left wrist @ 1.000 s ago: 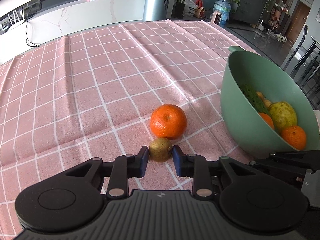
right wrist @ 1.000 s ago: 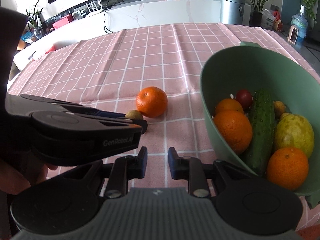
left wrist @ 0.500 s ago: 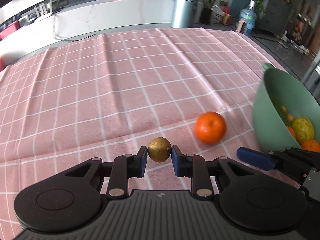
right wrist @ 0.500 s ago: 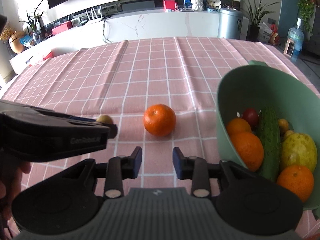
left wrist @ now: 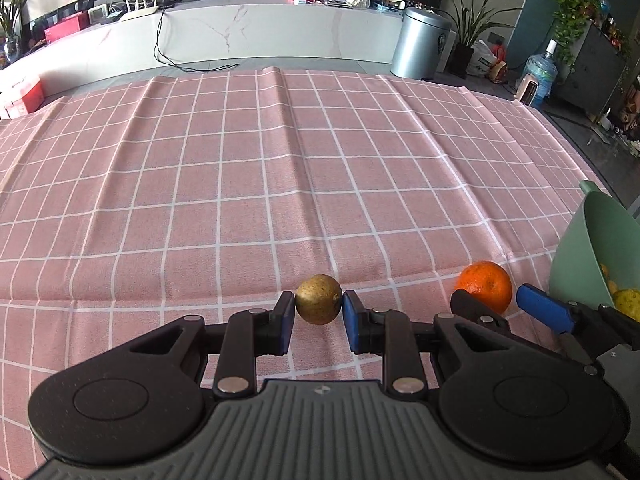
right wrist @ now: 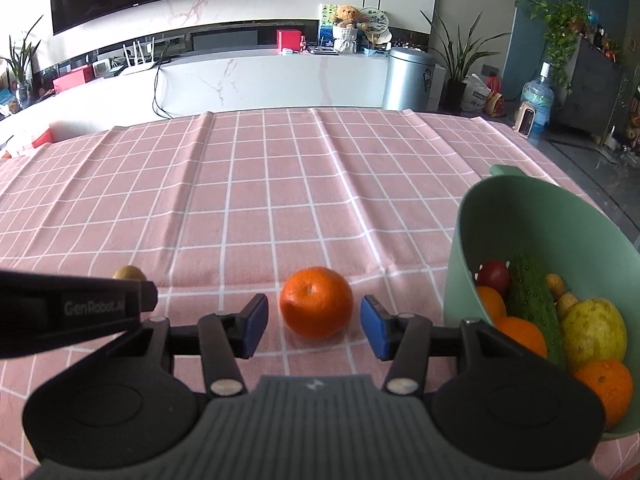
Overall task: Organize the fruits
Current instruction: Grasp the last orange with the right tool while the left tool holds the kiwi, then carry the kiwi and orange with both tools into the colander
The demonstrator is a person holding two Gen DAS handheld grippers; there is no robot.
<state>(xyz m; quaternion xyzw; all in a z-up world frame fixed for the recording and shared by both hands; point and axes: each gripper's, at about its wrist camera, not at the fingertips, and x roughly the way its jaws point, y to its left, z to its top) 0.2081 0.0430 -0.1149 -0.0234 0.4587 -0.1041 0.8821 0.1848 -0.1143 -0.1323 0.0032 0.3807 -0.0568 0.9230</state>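
My left gripper [left wrist: 319,311] is shut on a small brown kiwi [left wrist: 319,299] and holds it just above the pink checked cloth; the kiwi's top also shows in the right wrist view [right wrist: 129,272]. An orange [right wrist: 316,302] lies on the cloth left of the green bowl [right wrist: 464,248]. My right gripper [right wrist: 314,325] is open, its blue pads on either side of the orange without touching it. The orange [left wrist: 485,286] and the right gripper's fingers [left wrist: 540,313] show at the right of the left wrist view.
The green bowl [left wrist: 576,256] at the table's right edge holds oranges, a cucumber [right wrist: 532,304], a yellow-green fruit [right wrist: 592,334] and a red one. Pink checked cloth [left wrist: 240,184] covers the table. A counter and a metal bin [right wrist: 408,80] stand beyond the far edge.
My left gripper has carried the kiwi left, away from the orange and bowl. My right gripper has opened wider and moved up so its pads flank the orange.
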